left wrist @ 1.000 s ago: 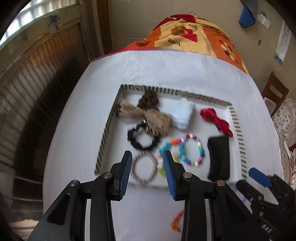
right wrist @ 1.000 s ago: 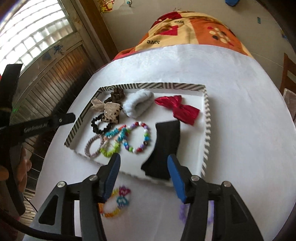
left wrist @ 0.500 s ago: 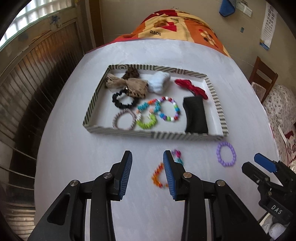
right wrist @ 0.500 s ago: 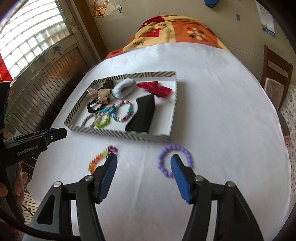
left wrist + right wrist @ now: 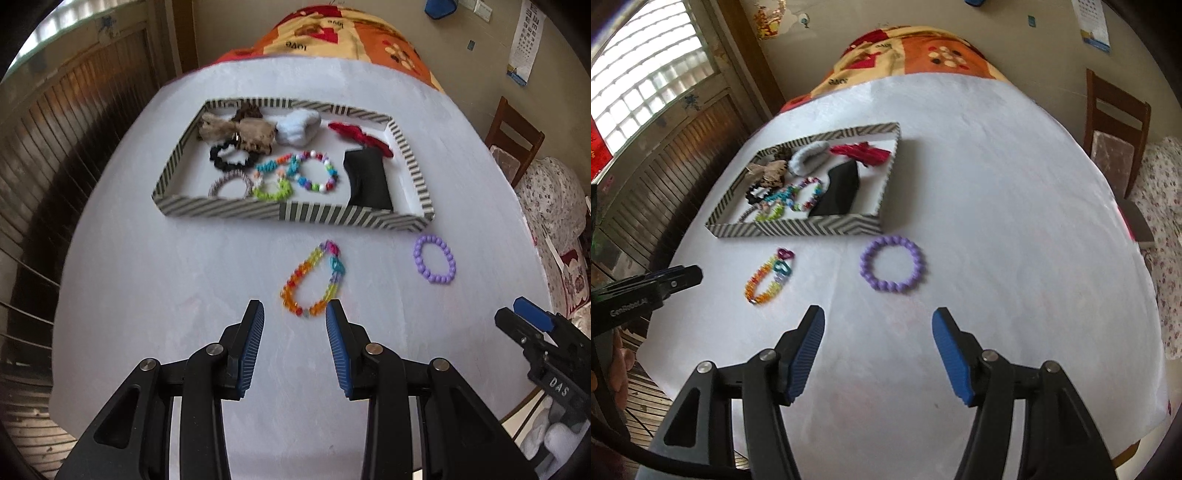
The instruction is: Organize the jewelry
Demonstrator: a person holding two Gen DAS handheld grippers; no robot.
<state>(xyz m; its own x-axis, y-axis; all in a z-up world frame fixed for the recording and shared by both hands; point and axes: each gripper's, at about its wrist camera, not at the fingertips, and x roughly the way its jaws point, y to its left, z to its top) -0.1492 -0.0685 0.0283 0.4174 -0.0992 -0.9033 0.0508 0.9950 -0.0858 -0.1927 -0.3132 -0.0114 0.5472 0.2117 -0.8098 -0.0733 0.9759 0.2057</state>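
Note:
A striped tray (image 5: 280,213) (image 5: 798,229) on the white table holds several bracelets, hair ties and bows. A rainbow bead bracelet (image 5: 313,280) (image 5: 769,276) and a purple bead bracelet (image 5: 435,258) (image 5: 893,264) lie on the table in front of the tray. My left gripper (image 5: 294,317) is open and empty, just short of the rainbow bracelet. My right gripper (image 5: 878,325) is open and empty, a little short of the purple bracelet. Each gripper shows at the edge of the other's view: the right (image 5: 532,321) and the left (image 5: 676,278).
The white table (image 5: 166,280) has its edge close on the left and right. A patterned orange cloth (image 5: 332,33) covers its far end. A wooden chair (image 5: 1115,125) stands at the right. Wooden shutters (image 5: 55,122) are on the left.
Both grippers have pulled back from over the tray toward the near table edge. The two loose bracelets have come into full view. Both jaws stay open.

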